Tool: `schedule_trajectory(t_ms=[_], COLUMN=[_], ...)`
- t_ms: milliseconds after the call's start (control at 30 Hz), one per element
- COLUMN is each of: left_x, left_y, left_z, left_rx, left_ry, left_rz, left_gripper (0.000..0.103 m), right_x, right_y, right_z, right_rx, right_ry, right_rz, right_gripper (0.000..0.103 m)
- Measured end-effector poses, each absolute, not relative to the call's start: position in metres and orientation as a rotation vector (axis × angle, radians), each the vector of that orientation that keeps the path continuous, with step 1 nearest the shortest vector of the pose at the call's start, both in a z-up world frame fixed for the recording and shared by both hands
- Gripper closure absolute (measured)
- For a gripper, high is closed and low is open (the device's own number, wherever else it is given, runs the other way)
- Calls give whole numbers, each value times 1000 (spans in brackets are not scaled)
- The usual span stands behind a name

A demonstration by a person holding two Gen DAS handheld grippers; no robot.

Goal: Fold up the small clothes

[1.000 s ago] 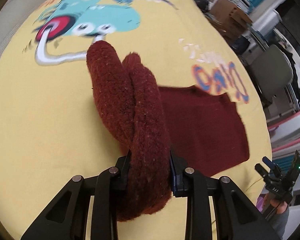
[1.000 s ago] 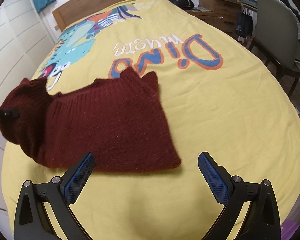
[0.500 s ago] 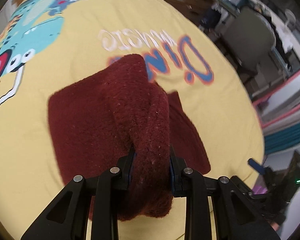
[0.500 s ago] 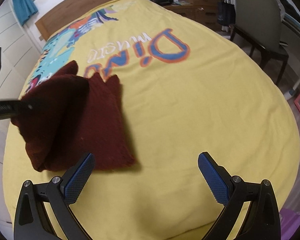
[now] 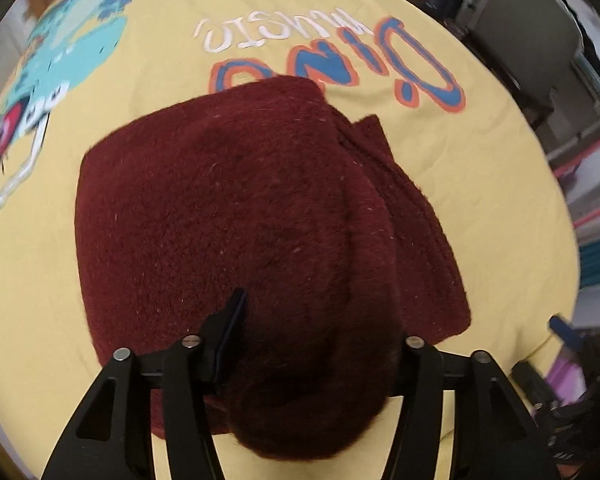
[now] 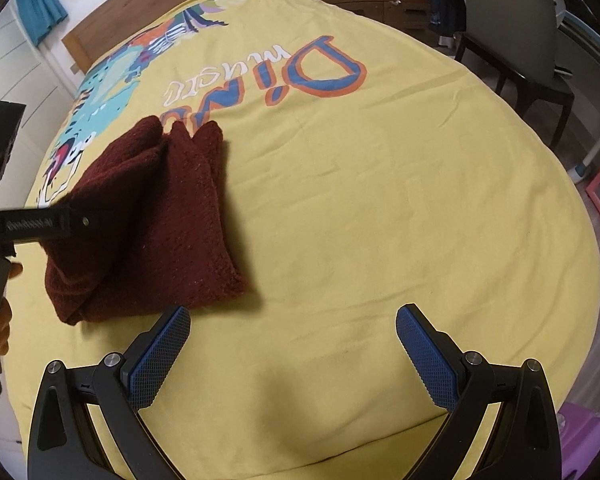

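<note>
Right gripper: nearest the lens, fingers spread wide and holding nothing, above bare yellow bedspread, near the sweater's front edge
Left gripper: jaws apart in its own view, one blue pad lying against the wool; the other finger is buried under the fabric, so whether any cloth is pinched cannot be told
Sweater: dark red fuzzy knit, folded into a thick bundle on the left part of the bed, partly covering the printed lettering
Handling: judged light, soft and floppy, with a grippy nap; layers will likely slump or spring open unless pressed flat
Where to hold: the doubled edge along its right side looks the cleanest place to pinch, taking all layers together
Open room: broad flat bedspread to the right of the sweater and beyond it, good for sliding or a further fold
Edges: bed rim curves away close under the right gripper; chair and wooden furniture stand off the far right side; headboard farthest back
</note>
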State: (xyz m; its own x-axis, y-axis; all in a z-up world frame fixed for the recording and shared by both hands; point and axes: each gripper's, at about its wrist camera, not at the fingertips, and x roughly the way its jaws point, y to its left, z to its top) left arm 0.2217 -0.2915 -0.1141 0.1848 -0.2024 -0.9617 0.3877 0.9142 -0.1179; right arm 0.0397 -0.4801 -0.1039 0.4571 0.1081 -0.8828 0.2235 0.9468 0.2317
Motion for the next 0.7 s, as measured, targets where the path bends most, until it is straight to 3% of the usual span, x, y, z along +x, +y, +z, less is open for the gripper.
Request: schedule_trajectory(t_ms=[100,267,567,700], left_x=[223,219,225,228], left_y=[-284,-270,-212,-178], left_z=[-106,-75,-38,-51], left_rx=[121,90,-27,-24], left_ry=[1337,1280,1224,1242], left_rz=[-434,-471,-463,-399], left_gripper=[20,1,1,1], right_x=[38,40,70,104], right_y=[-479,-475,-442,-413], right_z=[-101,-92,-56,-36], right_rx=[337,326,253,199], right_ry=[1097,1090,1055,1058], right_rz=[-65,-57,21,84], right_gripper=[0,0,0,0])
